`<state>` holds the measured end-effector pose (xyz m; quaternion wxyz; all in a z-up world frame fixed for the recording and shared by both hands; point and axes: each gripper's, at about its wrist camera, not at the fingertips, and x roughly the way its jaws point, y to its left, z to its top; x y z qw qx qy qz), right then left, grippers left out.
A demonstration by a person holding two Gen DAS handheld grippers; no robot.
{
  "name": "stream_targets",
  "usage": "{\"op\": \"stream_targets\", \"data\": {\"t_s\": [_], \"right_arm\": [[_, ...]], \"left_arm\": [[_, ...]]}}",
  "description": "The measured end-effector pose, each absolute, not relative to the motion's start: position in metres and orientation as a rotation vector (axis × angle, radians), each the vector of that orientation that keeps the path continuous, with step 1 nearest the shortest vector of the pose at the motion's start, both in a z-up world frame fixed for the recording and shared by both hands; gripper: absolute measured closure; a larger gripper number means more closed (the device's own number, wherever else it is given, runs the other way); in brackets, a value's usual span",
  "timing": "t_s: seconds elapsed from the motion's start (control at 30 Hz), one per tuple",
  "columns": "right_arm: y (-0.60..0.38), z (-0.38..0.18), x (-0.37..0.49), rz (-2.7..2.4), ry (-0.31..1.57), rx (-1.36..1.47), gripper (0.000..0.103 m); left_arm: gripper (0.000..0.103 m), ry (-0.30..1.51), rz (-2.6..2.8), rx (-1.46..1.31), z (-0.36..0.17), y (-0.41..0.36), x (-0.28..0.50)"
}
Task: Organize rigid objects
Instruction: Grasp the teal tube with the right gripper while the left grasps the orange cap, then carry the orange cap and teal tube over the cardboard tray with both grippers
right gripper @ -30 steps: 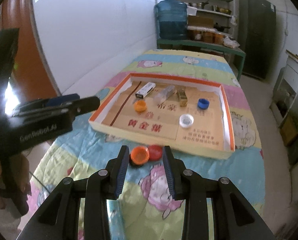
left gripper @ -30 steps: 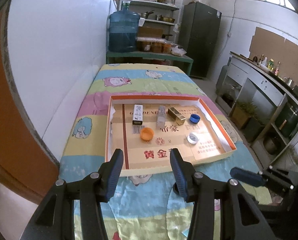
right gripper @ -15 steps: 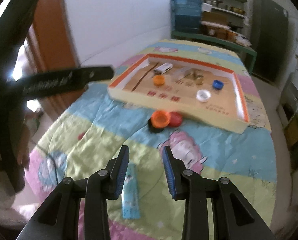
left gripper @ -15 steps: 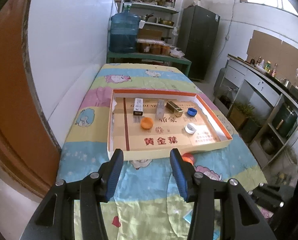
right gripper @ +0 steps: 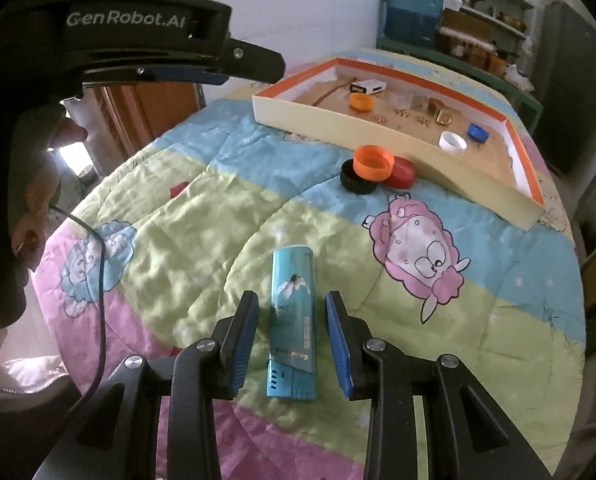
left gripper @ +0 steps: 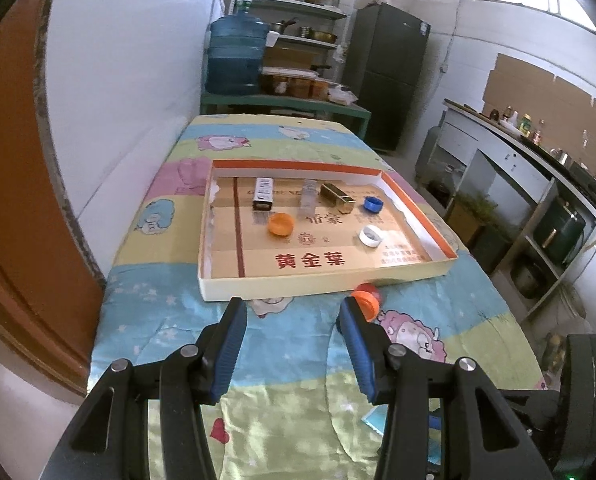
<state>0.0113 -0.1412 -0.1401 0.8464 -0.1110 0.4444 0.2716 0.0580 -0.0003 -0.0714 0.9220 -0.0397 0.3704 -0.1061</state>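
Note:
A flat blue lighter-like case (right gripper: pixel 292 320) lies on the quilt between the fingers of my right gripper (right gripper: pixel 292 300). The jaws stand open, with a gap on each side of the case. Farther off, an orange cap (right gripper: pixel 373 162) rests on a black cap (right gripper: pixel 353 178) and a red cap (right gripper: pixel 401 172), just in front of the shallow cardboard tray (right gripper: pixel 377 132). My left gripper (left gripper: pixel 293 308) hovers open and empty before the tray's near wall (left gripper: pixel 298 280). Inside the tray lie an orange cap (left gripper: pixel 280 224), a white cap (left gripper: pixel 369 236), a blue cap (left gripper: pixel 373 204) and three small boxes.
The quilt-covered table runs along a white wall on the left. A person's hand (right gripper: pixel 38 184) holds the left tool at the right view's upper left, with a cable hanging below. Shelves, a water jug (left gripper: pixel 236 60) and a fridge stand beyond the far end.
My right gripper has drawn back from the caps and come down; the blue case now lies between its fingers. My left gripper has pulled back a little from the tray.

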Motion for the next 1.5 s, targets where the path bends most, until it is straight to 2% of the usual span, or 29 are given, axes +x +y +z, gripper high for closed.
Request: {"op": "stream_targets", "data": {"t_s": [0.1, 0.17, 0.73, 0.87, 1.0, 1.1, 1.5], "right_arm": [[-0.141, -0.140, 0.012, 0.573, 0.937, -0.230, 0.069], [-0.141, -0.140, 0.012, 0.560, 0.936, -0.235, 0.081], [-0.177, -0.127, 0.011, 0.442, 0.902, -0.150, 0.081], [-0.185, -0.127, 0.016, 0.426, 0.903, -0.122, 0.081], [-0.185, -0.128, 0.018, 0.427, 0.904, -0.113, 0.081], [-0.186, -0.128, 0.018, 0.425, 0.907, -0.109, 0.081], [-0.191, -0.124, 0.019, 0.405, 0.892, -0.082, 0.081]], "left_arm": [[0.055, 0.760, -0.244, -0.073, -0.073, -0.005, 0.059], [0.055, 0.761, -0.264, -0.067, -0.074, -0.008, 0.060], [0.055, 0.877, -0.505, 0.107, -0.117, -0.065, 0.110], [0.062, 0.890, -0.508, 0.145, -0.123, -0.072, 0.116], [0.062, 0.897, -0.517, 0.157, -0.128, -0.075, 0.118], [0.072, 0.899, -0.519, 0.142, -0.129, -0.073, 0.121], [0.072, 0.860, -0.512, 0.057, -0.114, -0.055, 0.115]]}}
